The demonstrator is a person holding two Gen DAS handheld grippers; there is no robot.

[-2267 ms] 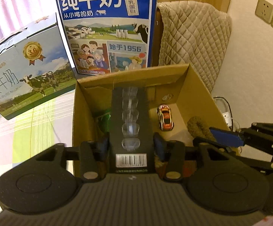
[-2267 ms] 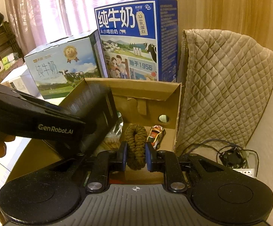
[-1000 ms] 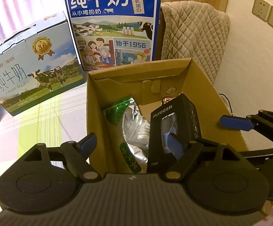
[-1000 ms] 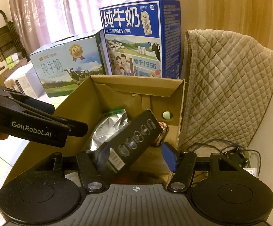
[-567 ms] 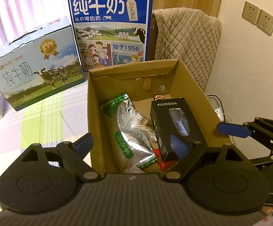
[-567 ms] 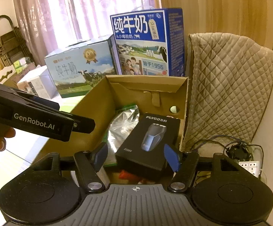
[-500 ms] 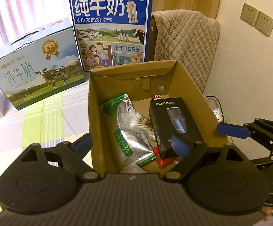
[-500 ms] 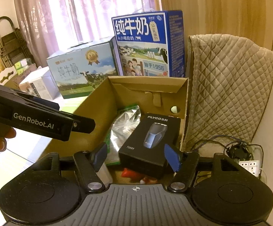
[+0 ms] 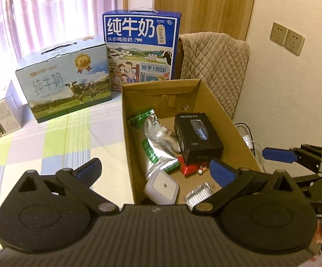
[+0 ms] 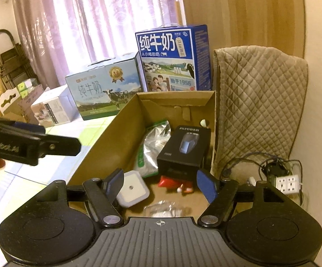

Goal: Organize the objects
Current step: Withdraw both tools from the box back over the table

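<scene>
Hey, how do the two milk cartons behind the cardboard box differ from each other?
The dark blue milk carton stands taller, right behind the cardboard box; the pale green-and-sky milk carton is lower, wider and sits further left. The blue one shows a family scene and "1956"; the pale one shows cows in a meadow and a gold medal. Both have carry handles on top.

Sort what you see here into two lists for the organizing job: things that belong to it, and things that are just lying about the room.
Part of the job:
- cardboard box
- black razor box
- silver-green pouch
- white square container
- red packet
- left gripper, open
- right gripper, open

Just lying about:
- blue milk carton
- pale milk carton
- quilted cover
- power strip
</scene>
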